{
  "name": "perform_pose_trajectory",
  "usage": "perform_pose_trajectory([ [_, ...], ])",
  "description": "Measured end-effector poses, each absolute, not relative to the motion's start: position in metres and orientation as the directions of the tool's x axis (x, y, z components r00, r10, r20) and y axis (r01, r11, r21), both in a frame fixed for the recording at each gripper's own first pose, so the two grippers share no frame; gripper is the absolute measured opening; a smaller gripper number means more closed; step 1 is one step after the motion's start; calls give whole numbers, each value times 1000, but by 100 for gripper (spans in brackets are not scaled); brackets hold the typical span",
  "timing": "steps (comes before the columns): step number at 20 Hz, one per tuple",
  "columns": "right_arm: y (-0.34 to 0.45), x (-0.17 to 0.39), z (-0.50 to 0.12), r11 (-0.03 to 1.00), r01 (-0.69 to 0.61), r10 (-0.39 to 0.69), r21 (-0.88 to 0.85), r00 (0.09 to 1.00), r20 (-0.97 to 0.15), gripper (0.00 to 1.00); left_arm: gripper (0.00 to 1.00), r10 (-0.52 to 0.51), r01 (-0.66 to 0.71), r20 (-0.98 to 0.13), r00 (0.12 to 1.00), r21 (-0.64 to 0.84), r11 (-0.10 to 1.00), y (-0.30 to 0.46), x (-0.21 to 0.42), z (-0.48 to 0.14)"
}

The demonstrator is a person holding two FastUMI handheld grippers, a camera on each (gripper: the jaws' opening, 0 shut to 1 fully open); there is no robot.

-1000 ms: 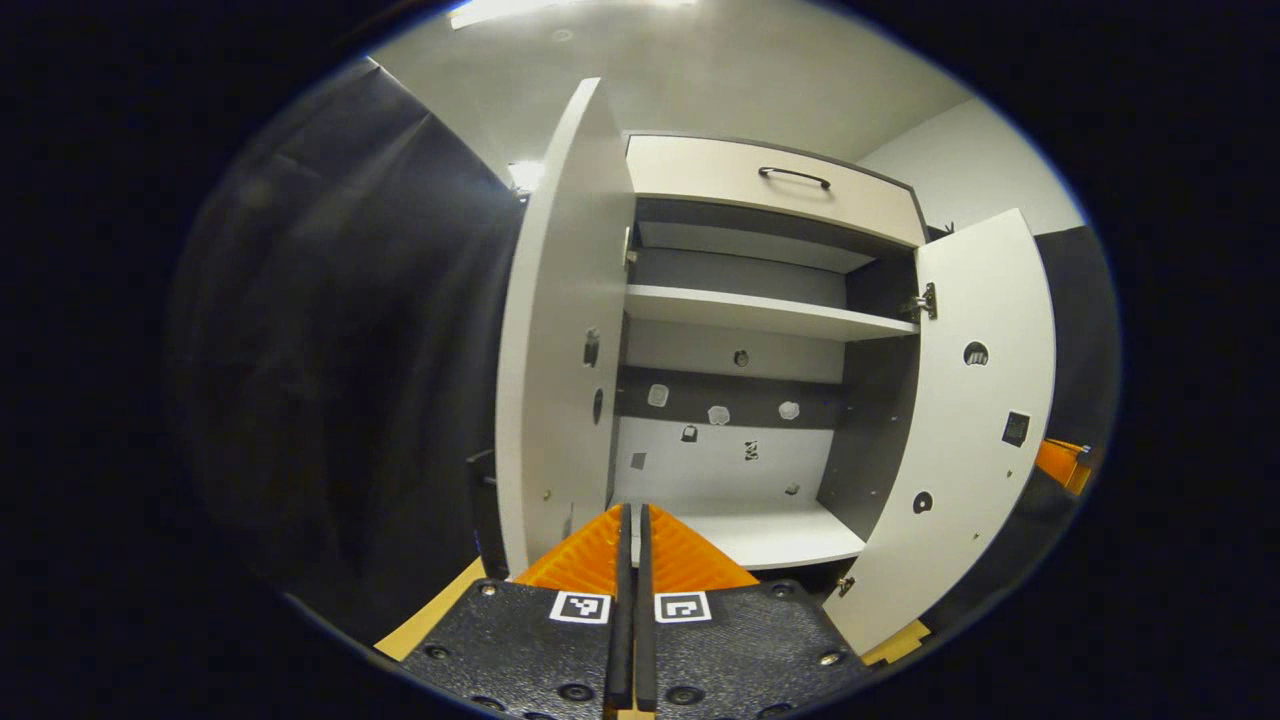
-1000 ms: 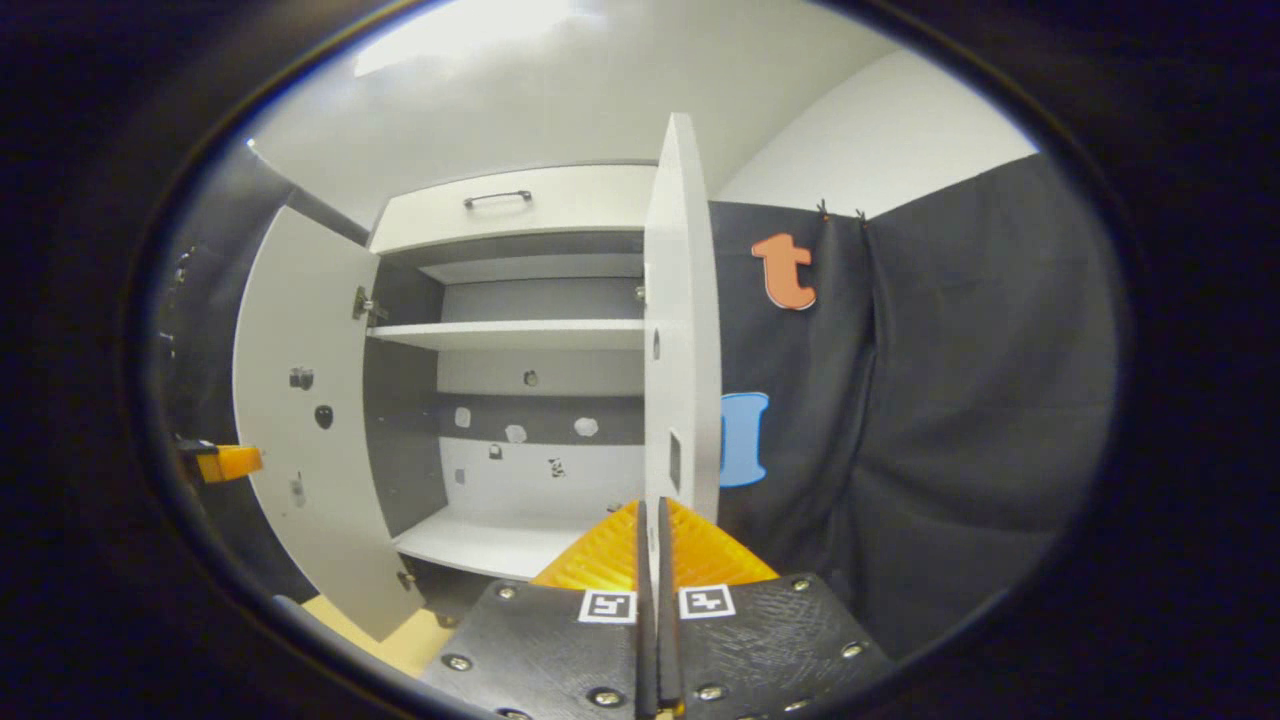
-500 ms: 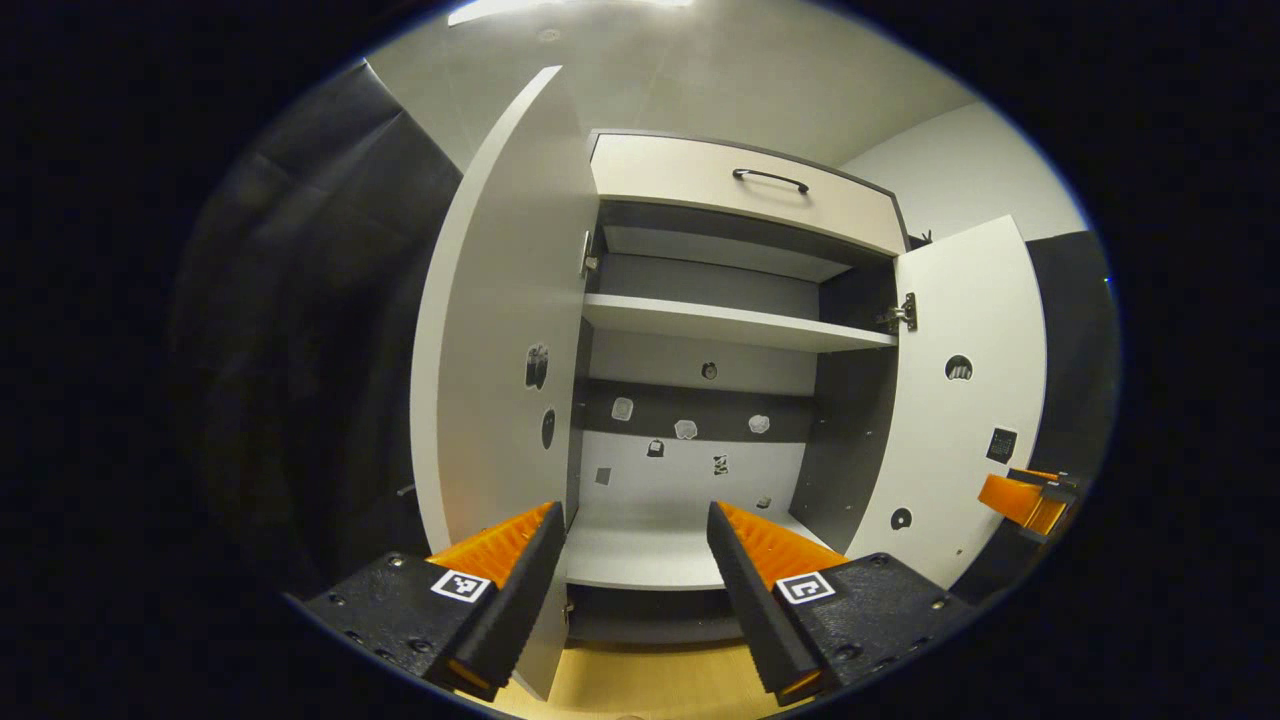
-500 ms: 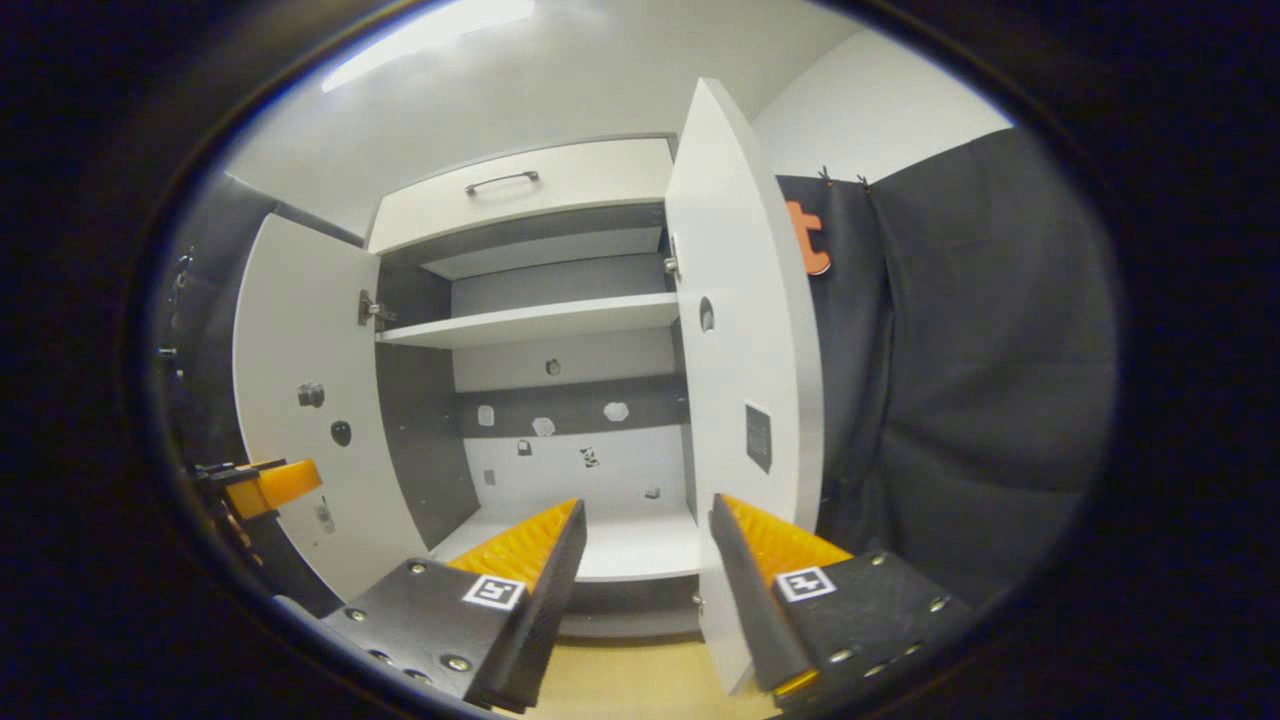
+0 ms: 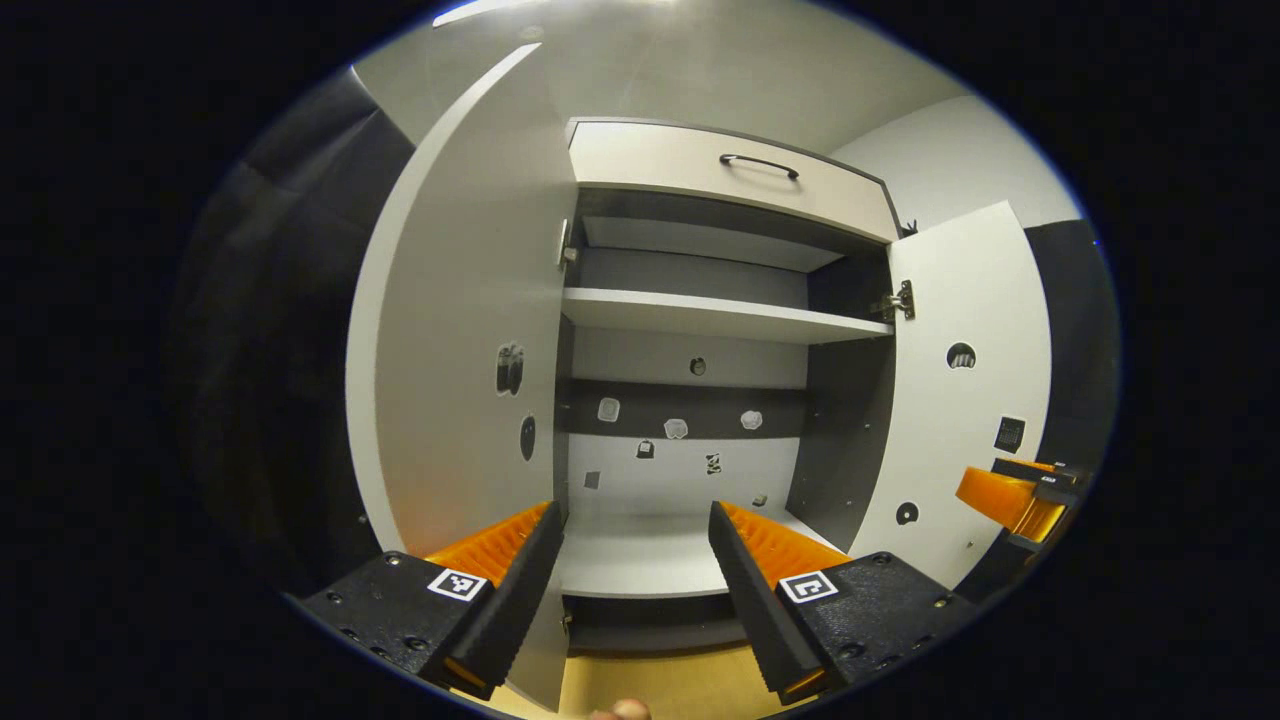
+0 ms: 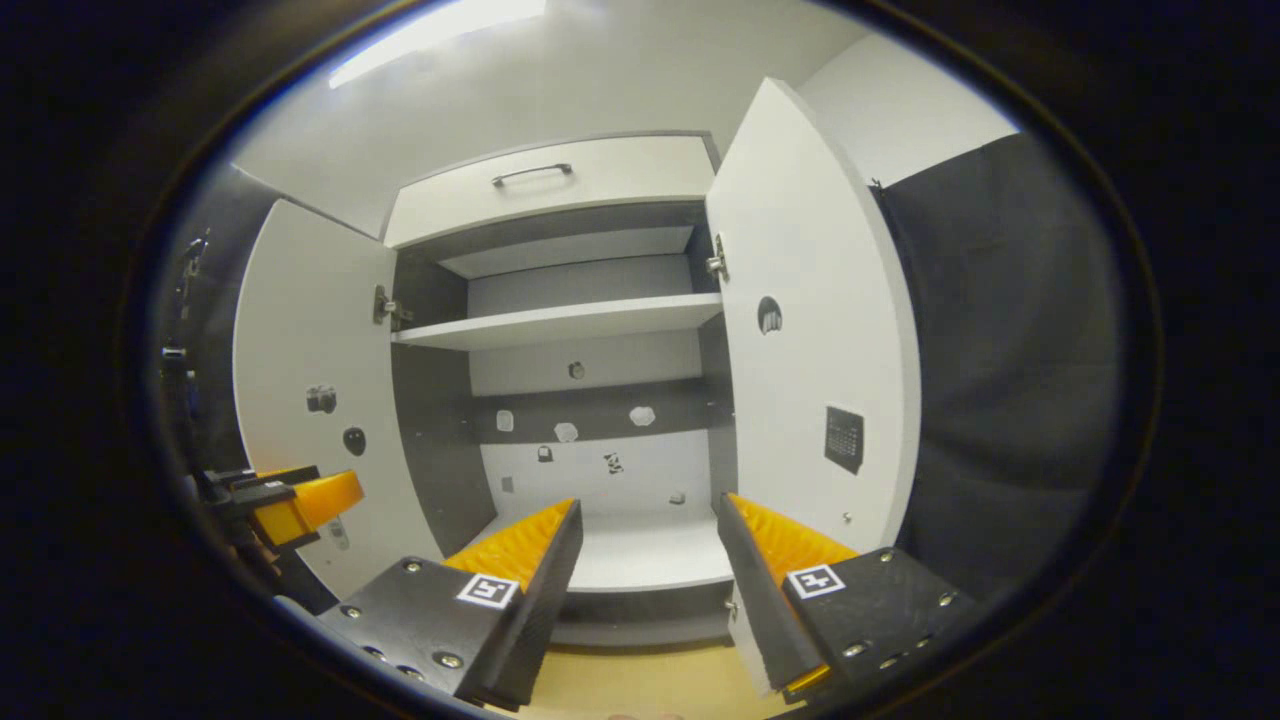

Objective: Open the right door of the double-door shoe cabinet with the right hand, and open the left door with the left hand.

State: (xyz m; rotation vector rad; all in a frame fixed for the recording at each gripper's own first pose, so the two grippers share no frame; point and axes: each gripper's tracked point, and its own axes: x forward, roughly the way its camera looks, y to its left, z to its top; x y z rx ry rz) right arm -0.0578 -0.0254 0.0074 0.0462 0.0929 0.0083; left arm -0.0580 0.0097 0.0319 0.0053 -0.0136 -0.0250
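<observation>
Both doors stand swung wide now, left door (image 5: pixel 455 340) and right door (image 6: pixel 815 340) flanking the open shoe cabinet (image 5: pixel 700 400), stiff hinged panels best taken by their free edges, while left gripper (image 5: pixel 635 570) and right gripper (image 6: pixel 650 570) hang with fingers spread, holding nothing.

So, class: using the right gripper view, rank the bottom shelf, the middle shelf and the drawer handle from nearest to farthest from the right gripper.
1. Bottom shelf, just beyond the right gripper.
2. Middle shelf, higher up.
3. Drawer handle, at the top.
</observation>
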Motion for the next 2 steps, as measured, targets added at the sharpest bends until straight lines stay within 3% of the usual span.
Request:
perform_pose_trajectory([
  [2,-15,-57,6,999,-8,12,50,996,-91,82,90,-41,41,23,999,11,999,7,-54,33],
])
